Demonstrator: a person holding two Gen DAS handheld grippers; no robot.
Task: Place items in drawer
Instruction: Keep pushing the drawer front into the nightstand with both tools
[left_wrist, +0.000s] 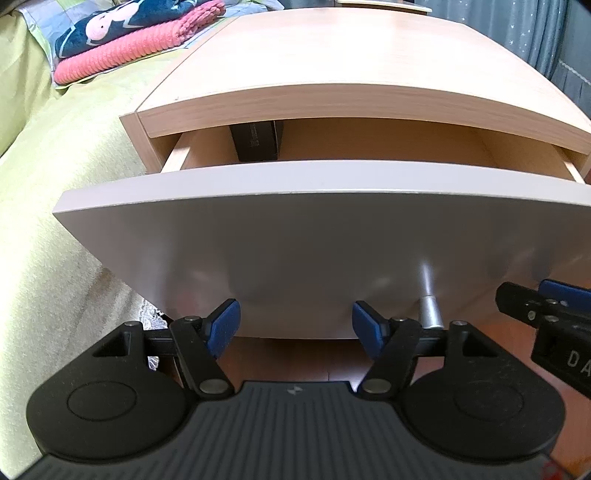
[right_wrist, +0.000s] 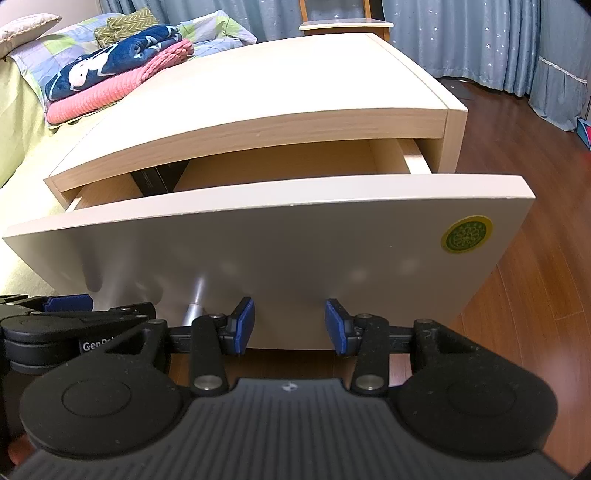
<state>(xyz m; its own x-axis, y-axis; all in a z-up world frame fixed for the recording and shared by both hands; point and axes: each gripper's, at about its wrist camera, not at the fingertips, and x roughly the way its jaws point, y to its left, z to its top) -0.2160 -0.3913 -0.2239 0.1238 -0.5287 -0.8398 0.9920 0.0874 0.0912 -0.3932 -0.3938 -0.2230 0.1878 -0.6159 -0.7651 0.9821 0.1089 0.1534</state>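
A light wooden nightstand (left_wrist: 332, 70) (right_wrist: 258, 96) has its top drawer (left_wrist: 295, 236) (right_wrist: 277, 254) pulled partly out, white front facing me. Inside, at the back left, stands a black box (left_wrist: 258, 142) (right_wrist: 157, 181). A silver knob (left_wrist: 430, 310) (right_wrist: 194, 306) sticks out low on the drawer front. My left gripper (left_wrist: 295, 328) is open and empty just before the drawer front, left of the knob. My right gripper (right_wrist: 290, 325) is open and empty too, right of the knob. Each gripper shows at the edge of the other's view, the right (left_wrist: 535, 306) and the left (right_wrist: 66, 302).
A bed with a green cover (left_wrist: 55, 184) lies left of the nightstand, with folded pink and navy blankets (right_wrist: 110, 77) on it. Brown wooden floor (right_wrist: 535, 295) spreads to the right. Blue curtains (right_wrist: 480, 40) and a chair hang behind.
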